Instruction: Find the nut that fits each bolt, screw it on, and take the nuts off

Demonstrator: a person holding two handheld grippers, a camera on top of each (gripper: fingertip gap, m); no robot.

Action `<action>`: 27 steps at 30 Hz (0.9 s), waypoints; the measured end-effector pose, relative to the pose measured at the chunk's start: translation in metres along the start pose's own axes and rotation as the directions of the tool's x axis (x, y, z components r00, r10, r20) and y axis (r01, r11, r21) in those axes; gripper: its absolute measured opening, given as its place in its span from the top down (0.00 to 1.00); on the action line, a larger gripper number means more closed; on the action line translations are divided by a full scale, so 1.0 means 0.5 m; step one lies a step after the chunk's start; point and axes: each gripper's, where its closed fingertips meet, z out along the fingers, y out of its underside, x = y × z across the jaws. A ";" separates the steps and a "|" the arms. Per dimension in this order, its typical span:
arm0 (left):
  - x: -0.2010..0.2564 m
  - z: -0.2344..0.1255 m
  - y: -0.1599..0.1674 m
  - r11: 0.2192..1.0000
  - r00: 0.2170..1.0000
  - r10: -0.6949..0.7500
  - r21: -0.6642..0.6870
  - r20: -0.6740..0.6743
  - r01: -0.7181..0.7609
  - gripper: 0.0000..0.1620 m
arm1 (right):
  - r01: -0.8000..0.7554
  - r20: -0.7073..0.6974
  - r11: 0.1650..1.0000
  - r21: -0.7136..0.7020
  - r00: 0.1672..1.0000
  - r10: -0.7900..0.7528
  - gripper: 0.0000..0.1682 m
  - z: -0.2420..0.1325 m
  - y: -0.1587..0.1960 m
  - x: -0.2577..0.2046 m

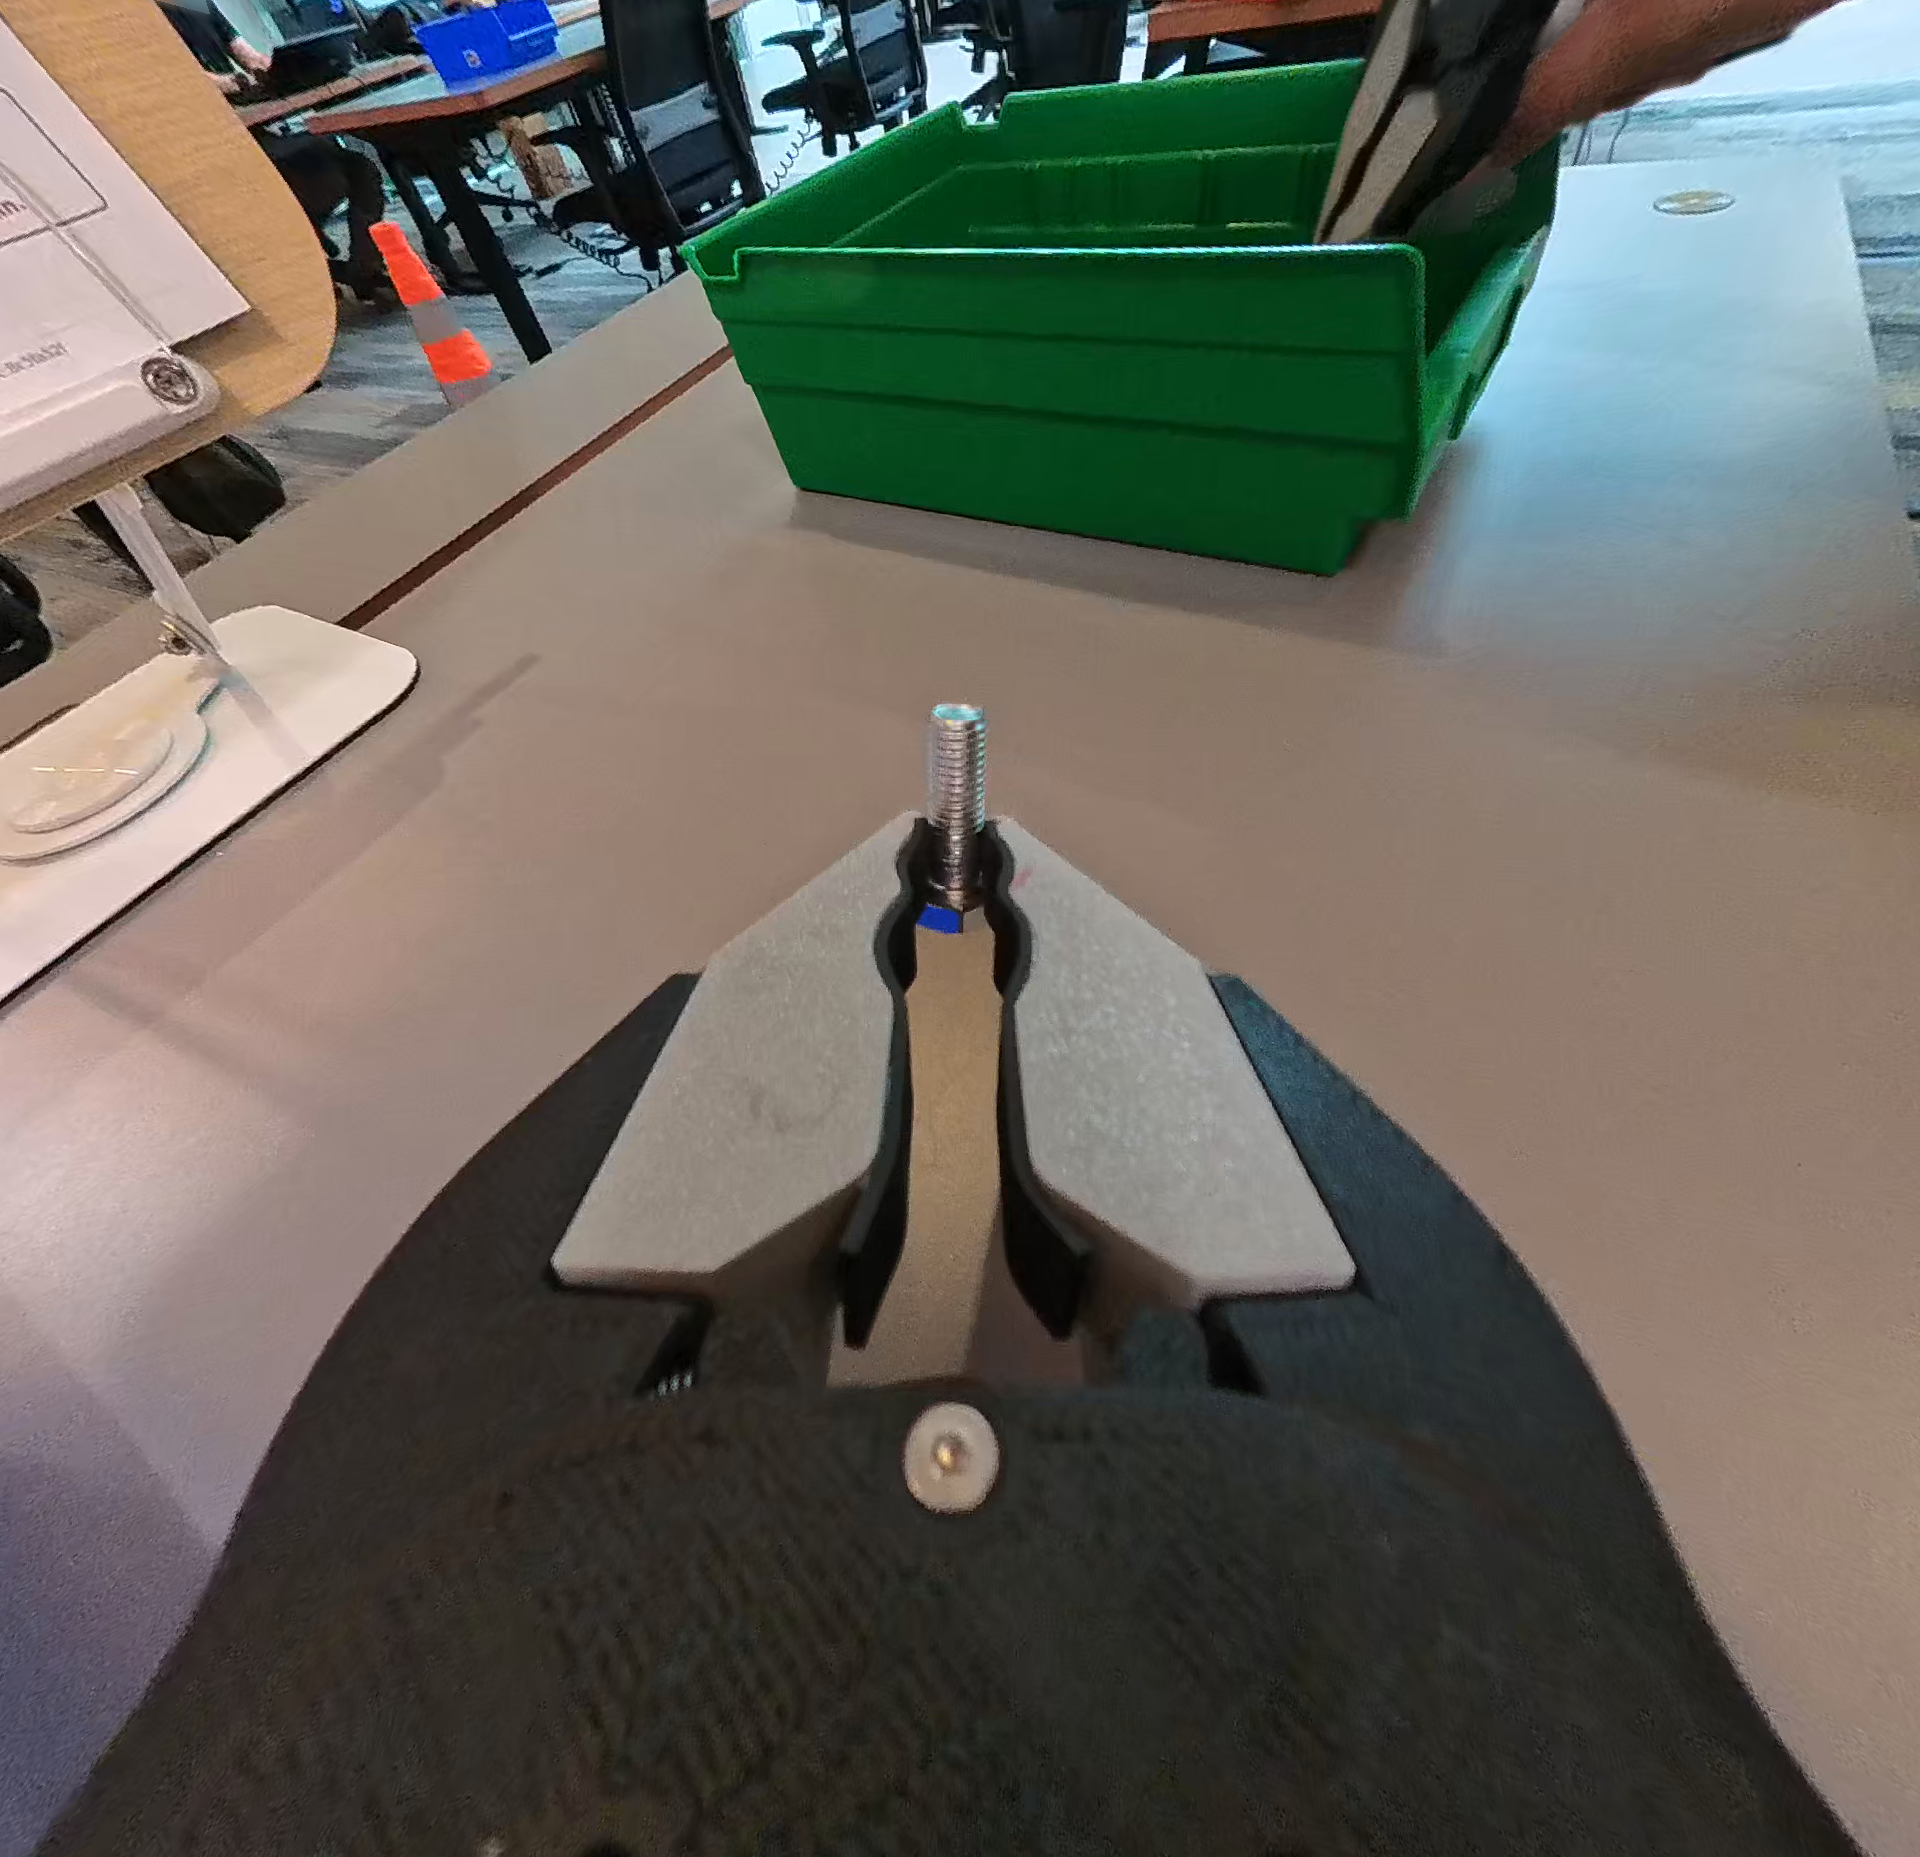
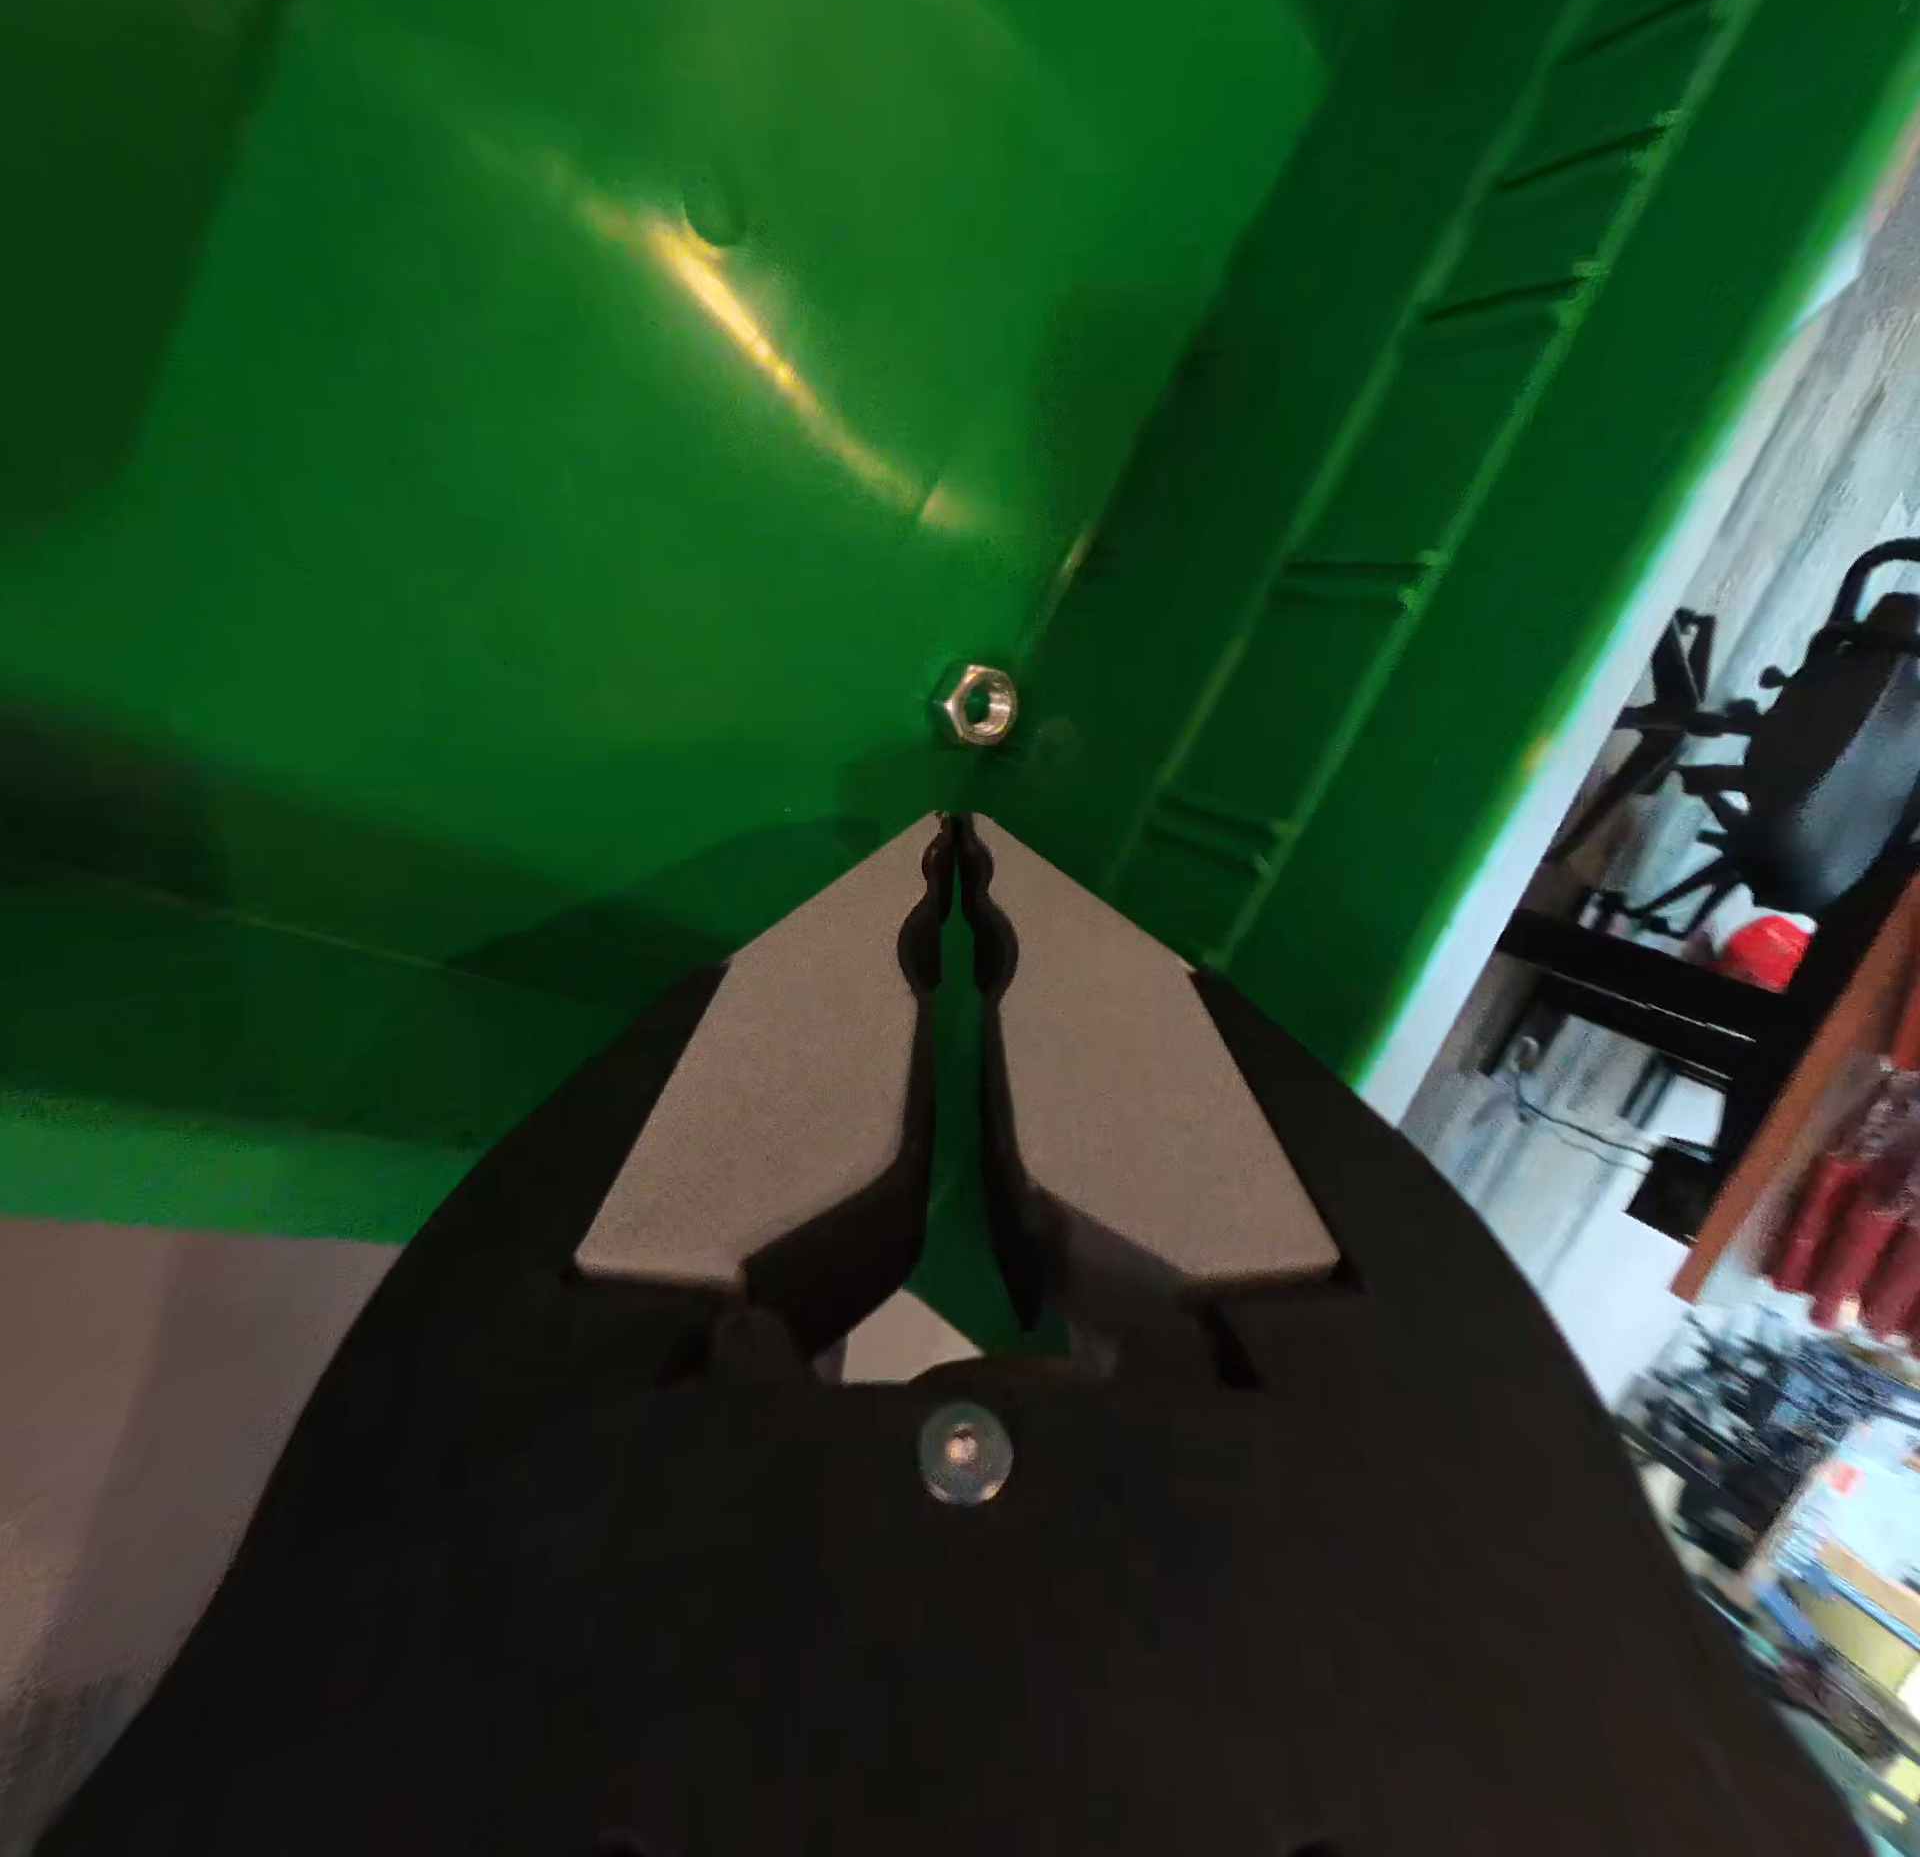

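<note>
My left gripper (image 1: 956, 851) is shut on a silver threaded bolt (image 1: 957, 768). The bolt stands upright with its thread sticking out above the fingertips, and a blue mark shows at its lower end. It is held above the grey table (image 1: 1455, 872). My right gripper (image 2: 954, 820) is shut and empty inside the green bin (image 2: 520, 457). Its tips are just short of a small silver hex nut (image 2: 975, 718) that lies on the bin floor by the ribbed side wall. In the left wrist view the right gripper (image 1: 1423, 134) reaches down into the bin (image 1: 1091, 384), held by a hand.
A white sign stand with a clear base (image 1: 156, 737) sits at the table's left edge. An orange cone (image 1: 431, 311), office chairs and desks stand on the floor beyond. A round metal disc (image 1: 1694, 202) is set in the table behind the bin. Spacing between my two grippers at the tips: around 40 cm.
</note>
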 end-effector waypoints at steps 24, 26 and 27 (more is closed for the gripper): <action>0.019 -0.001 -0.011 0.999 0.999 0.032 0.020 -0.033 -0.031 0.96 | -0.342 0.460 0.499 0.796 0.878 -0.133 0.90 -0.387 -0.300 -0.170; 0.025 -0.003 -0.017 0.998 0.998 0.041 0.039 -0.042 -0.039 0.96 | -0.366 0.547 0.494 0.789 0.784 -0.293 0.90 -0.439 -0.301 -0.282; 0.026 -0.004 -0.020 0.998 0.998 0.047 0.048 -0.042 -0.044 0.96 | -0.355 0.566 0.509 0.784 0.746 -0.352 0.90 -0.451 -0.301 -0.334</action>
